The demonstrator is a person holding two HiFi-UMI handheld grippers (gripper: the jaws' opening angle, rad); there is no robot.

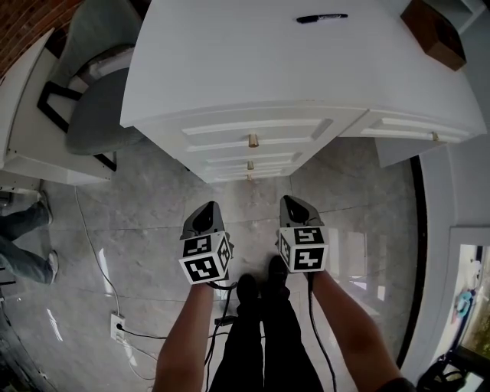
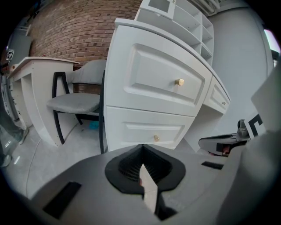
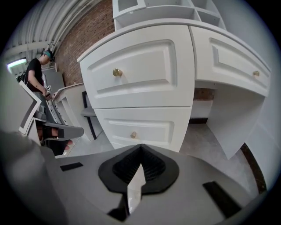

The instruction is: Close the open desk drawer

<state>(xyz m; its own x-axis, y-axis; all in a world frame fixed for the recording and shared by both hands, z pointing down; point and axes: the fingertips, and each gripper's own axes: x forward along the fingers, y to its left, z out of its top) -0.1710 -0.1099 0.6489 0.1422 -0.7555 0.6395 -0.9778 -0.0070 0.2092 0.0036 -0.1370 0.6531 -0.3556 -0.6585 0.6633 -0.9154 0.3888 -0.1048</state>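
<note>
The white desk (image 1: 306, 69) has a stack of drawers below its front edge. Its top drawer (image 1: 253, 132) with a brass knob (image 1: 253, 140) stands out further than the lower drawers; the same drawer (image 2: 162, 77) (image 3: 140, 66) overhangs the one below in both gripper views. My left gripper (image 1: 205, 217) (image 2: 142, 151) and right gripper (image 1: 295, 208) (image 3: 141, 147) hang side by side above the floor, a short way in front of the drawers and touching nothing. Both are shut and empty.
A grey chair (image 1: 99, 115) (image 2: 77, 101) stands left of the desk, beside another white desk (image 1: 23, 99). A black marker (image 1: 321, 17) and a brown box (image 1: 432, 31) lie on the desktop. A cable and socket (image 1: 116, 325) lie on the floor. A person (image 3: 35, 74) stands at left.
</note>
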